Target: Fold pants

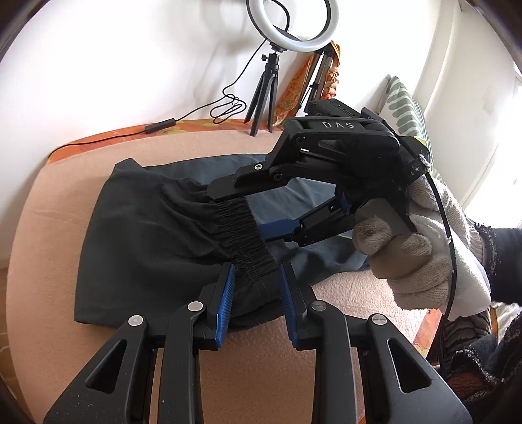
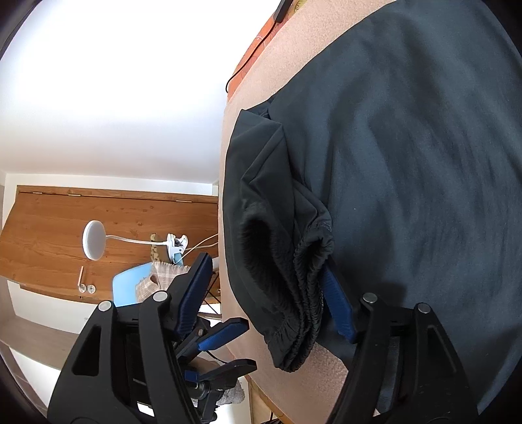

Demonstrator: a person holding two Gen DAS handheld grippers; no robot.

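Dark pants [image 1: 153,234] lie folded on a peach-covered tabletop [image 1: 49,228], their gathered elastic waistband [image 1: 241,234] bunched at the near edge. Closest to the left wrist camera, the left gripper [image 1: 257,287] straddles that waistband, jaws a little apart, blue pads flanking the cloth; whether they press it cannot be told. Bare cover lies open to the left of the pants and along the front edge. Just beyond, the right gripper [image 1: 243,212], held in a white knit-gloved hand [image 1: 411,261], reaches in from the right, jaws spread wide around the waistband's far end, one blue pad under the cloth. In the right wrist view the waistband hangs over the tabletop's edge between those wide jaws [image 2: 264,293]. A ring light [image 1: 292,24] stands on a tripod at the far edge against the wall.
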